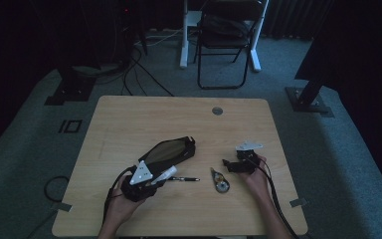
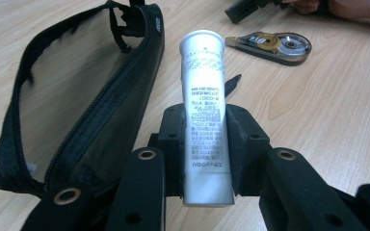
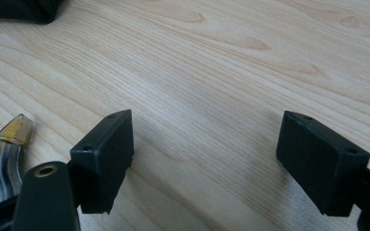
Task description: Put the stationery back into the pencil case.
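Landmark: pouch (image 1: 170, 152), black mesh, zip open, lying on the tabletop (image 1: 129, 119) left of centre with its long axis running from lower left to upper right in the high view. Left claw (image 1: 165, 175) sits just off the pouch's near end, pinching a white tube (image 2: 206, 115) across its lower body; in the left gripper view the tube stands straight out between the jaws, cap end away, its long axis roughly parallel to the pouch's zip opening, which lies just to the left of the tube. Judgement: the work in hand is getting the tube into the pouch, and the coming move turns on swinging the cap end left toward that open slit; the left hand is the nearer one by far. A pen (image 1: 185, 179) lies on the tabletop right of the pouch's near end, close beside the left claw. Further right of the pouch, a correction-tape dispenser (image 1: 220, 181) lies flat. Right claw (image 1: 227, 164) is well right of the pouch, jaws spread, nothing between them, bare wood beneath in the right gripper view, the dispenser near its left jaw. Risk, as a guess: mesh edge may fold under the tube unless the slit is held open.
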Motion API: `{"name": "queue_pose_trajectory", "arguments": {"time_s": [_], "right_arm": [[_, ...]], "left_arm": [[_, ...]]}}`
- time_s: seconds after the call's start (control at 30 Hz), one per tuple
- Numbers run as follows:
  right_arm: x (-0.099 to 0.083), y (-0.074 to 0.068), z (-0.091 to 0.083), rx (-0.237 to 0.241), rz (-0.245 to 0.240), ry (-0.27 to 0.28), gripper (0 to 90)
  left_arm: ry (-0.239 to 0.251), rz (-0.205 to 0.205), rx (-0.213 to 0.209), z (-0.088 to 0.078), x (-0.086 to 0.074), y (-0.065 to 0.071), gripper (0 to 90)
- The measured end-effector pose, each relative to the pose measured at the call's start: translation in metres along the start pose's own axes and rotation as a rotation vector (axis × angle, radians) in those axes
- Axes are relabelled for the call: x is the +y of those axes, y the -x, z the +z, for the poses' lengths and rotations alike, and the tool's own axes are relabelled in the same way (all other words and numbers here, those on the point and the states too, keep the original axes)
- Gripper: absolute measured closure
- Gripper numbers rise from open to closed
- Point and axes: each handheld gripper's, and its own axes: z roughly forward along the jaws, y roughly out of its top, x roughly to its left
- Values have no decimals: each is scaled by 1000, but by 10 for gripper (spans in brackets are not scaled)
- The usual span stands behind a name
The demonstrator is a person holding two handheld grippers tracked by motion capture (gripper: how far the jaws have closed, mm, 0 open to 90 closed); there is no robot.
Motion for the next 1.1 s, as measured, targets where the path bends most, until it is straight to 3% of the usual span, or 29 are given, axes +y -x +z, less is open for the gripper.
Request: {"name": "queue_pose_trajectory", "arguments": {"time_s": [0.37, 1.1], "right_arm": [[0, 0, 0, 0, 0, 0, 209], [0, 0, 0, 0, -1, 0, 209]], "left_arm": [[-1, 7, 6, -4, 4, -5, 710], [50, 9, 65, -21, 22, -22, 710]]}}
